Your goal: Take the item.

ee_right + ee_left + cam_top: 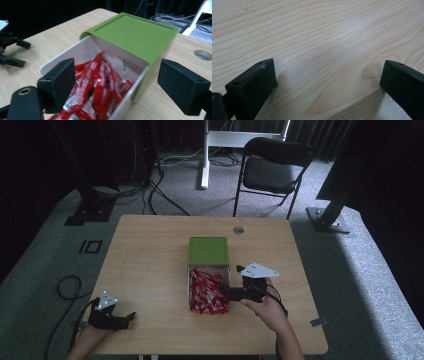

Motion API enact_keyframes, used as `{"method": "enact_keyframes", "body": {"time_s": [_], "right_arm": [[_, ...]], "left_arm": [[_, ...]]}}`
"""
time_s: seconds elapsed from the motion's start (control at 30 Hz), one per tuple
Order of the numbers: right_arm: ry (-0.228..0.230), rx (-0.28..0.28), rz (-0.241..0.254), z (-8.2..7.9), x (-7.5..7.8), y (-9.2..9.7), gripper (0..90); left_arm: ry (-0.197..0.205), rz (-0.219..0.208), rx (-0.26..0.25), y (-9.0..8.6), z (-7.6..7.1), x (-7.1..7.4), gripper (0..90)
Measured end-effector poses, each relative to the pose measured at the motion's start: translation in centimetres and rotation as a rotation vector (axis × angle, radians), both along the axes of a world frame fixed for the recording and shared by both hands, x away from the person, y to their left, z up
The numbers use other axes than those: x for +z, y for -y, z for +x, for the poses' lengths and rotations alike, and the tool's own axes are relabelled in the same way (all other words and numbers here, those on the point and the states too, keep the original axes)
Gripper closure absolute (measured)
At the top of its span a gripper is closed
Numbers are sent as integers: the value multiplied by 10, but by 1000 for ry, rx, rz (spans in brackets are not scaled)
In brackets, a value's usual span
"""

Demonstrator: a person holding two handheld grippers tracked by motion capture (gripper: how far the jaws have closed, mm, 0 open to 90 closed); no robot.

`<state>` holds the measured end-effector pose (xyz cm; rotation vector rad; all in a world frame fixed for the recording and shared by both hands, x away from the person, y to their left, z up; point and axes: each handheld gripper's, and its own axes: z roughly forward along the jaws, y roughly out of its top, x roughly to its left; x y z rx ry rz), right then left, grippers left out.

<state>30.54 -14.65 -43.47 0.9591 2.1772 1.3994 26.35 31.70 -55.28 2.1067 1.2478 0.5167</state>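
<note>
A person's right gripper (227, 289) hovers with fingers spread wide and empty at the open end of a white box (82, 51) heaped with red sachets (97, 87), its green lid (132, 32) slid back toward 12 o'clock. The box's long axis runs 12 to 6 at the worktop's (150, 250) centre; the sachets lie just ahead of those fingers. The left gripper (125, 319), well apart at 7 o'clock, also gapes empty, seemingly resting on the wood.
</note>
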Motion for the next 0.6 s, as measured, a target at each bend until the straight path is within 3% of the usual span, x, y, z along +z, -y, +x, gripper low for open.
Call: {"method": "enact_keyframes", "body": {"time_s": [0.6], "right_arm": [[-25,75,3,3,-9,-42,219]], "left_arm": [[-1,2,-1,0,0,0,14]]}}
